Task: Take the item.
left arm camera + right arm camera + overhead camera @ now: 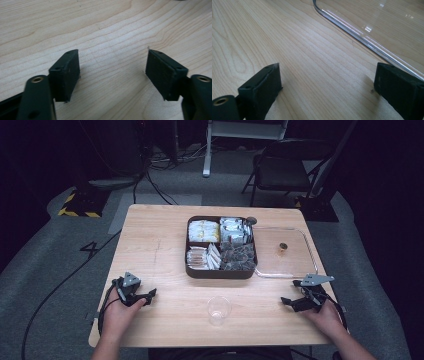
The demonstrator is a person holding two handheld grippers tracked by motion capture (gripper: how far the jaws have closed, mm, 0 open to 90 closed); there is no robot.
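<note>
Both grippers, left (148,296) and right (286,301), rested spread and empty either side of the cup (219,309); work apparently not begun.

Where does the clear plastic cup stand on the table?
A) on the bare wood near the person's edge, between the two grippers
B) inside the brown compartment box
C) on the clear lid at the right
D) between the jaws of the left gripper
A: the clear plastic cup stands on the bare table, between the left gripper and the right gripper, apart from both.
</note>
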